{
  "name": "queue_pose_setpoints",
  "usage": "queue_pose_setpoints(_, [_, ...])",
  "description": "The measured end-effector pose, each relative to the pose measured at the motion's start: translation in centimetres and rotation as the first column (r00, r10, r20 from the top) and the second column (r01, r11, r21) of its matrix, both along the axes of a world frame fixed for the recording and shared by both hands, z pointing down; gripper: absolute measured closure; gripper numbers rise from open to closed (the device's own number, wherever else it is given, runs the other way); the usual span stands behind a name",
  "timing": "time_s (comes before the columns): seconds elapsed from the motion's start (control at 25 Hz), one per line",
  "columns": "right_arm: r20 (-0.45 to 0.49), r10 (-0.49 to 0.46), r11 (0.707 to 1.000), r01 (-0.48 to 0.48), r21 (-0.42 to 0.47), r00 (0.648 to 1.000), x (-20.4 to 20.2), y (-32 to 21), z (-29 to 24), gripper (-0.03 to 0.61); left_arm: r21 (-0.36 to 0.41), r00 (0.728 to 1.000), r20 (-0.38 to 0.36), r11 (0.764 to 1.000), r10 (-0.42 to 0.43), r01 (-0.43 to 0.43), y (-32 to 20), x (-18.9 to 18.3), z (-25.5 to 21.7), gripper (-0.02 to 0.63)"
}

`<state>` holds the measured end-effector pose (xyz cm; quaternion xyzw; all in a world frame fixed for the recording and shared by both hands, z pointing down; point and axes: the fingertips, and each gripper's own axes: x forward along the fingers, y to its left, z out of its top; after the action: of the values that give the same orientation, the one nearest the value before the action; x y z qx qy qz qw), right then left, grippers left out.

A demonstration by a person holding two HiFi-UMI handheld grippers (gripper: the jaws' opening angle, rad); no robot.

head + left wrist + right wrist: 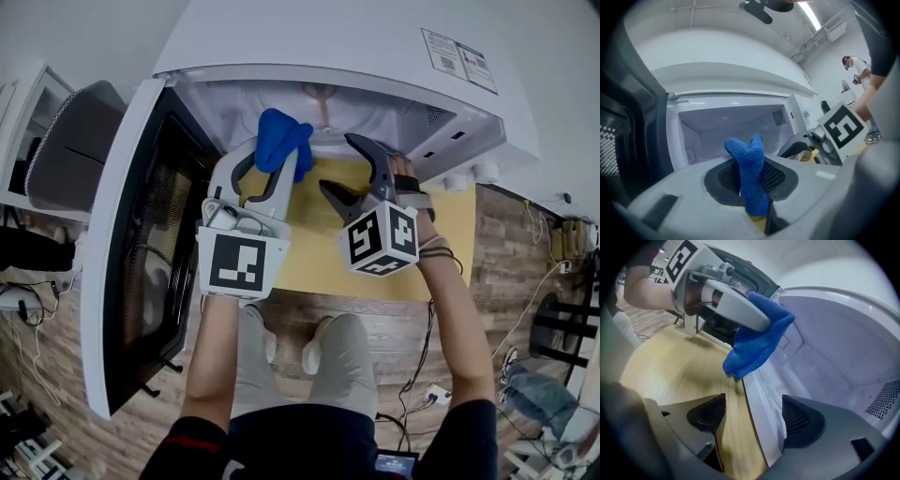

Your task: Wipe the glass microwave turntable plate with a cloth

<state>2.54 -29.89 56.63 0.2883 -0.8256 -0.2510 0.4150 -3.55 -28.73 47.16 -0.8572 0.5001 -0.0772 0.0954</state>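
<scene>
1. Upper centre of the head view, the left gripper (274,167) is clamped on a blue cloth (279,139), right at the mouth of the open microwave (375,47). The door (117,253) hangs wide down the left of the frame. The right gripper (343,167) sits just beside it, mid-frame, jaws spread and carrying nothing, above the yellow table (309,258). And the glass turntable plate? I can't pick it out: the inside is too pale to tell, so my guess is it lies on the oven floor.

2. Over to the left gripper view: the cloth is pinched dead centre between the pads, and a bunch of it stands up in front of the cavity (726,124). Only a narrow fold looks caught. I'd say drag on the glass could tug it free mid-wipe.

3. Now the right gripper view: the jaws gape wide at the bottom of the frame, with only the table edge and the oven's front sill between them. The cloth dangles at upper centre.
   - Nothing is placed to steady the plate, so a firm push could make loose glass skate or tip off its seat.
   - If the hard jaw tips lead in ahead of the cloth, they could knock the glass or the frame.
</scene>
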Motion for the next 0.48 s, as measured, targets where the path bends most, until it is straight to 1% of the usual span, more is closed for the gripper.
queue_pose_setpoints(0.12, [0.01, 0.002, 1.0, -0.002, 0.006, 1.0, 0.0, -0.1, -0.1, 0.249, 0.017, 1.0, 0.008, 1.0, -0.007, 0.007, -1.5, -0.2, -0.9, 0.554])
queue_pose_setpoints(0.24, [0.015, 0.008, 1.0, -0.009, 0.01, 1.0, 0.0, -0.2, -0.1, 0.249, 0.058, 0.999, 0.046, 0.998, 0.012, -0.015, -2.7, 0.2, -1.8, 0.554])
queue_pose_setpoints(0.4, [0.013, 0.014, 1.0, -0.014, 0.008, 1.0, 0.0, -0.3, 0.0, 0.249, 0.059, 0.997, 0.079, 0.998, 0.007, -0.012, -4.2, 0.7, -2.1, 0.552])
queue_pose_setpoints(0.48, [0.013, 0.013, 1.0, -0.013, 0.009, 1.0, 0.0, -0.3, -0.1, 0.25, 0.062, 0.994, 0.113, 0.998, 0.013, -0.02, -4.9, 1.2, -2.2, 0.552])
